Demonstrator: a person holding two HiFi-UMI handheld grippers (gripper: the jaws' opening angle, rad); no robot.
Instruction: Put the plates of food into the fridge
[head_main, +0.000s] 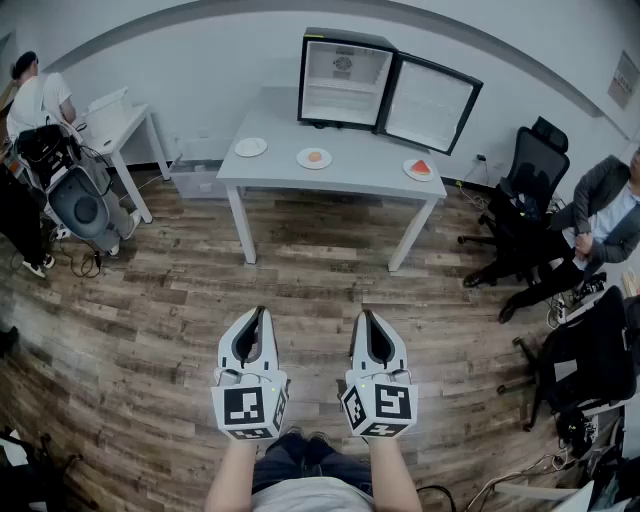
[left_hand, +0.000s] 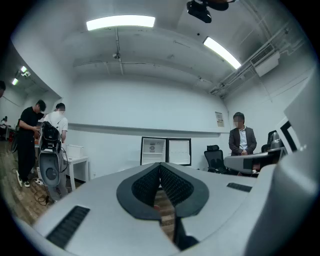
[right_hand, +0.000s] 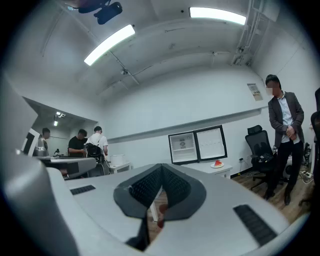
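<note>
A small black fridge (head_main: 343, 80) stands at the back of the grey table (head_main: 340, 175), its door (head_main: 430, 103) swung open to the right and its white inside bare. Three white plates sit along the table's front: an empty-looking one (head_main: 250, 147) at left, one with orange food (head_main: 314, 158) in the middle, one with red food (head_main: 420, 169) at right. My left gripper (head_main: 259, 318) and right gripper (head_main: 366, 321) hover side by side over the wooden floor, well short of the table. Both are shut and hold nothing. The fridge (left_hand: 165, 151) (right_hand: 197, 145) shows far ahead in both gripper views.
A black office chair (head_main: 525, 190) and a seated person (head_main: 605, 220) are to the right of the table. A white desk (head_main: 112, 125), a grey machine (head_main: 85, 205) and people stand at left. A plastic bin (head_main: 197, 178) sits under the table's left end.
</note>
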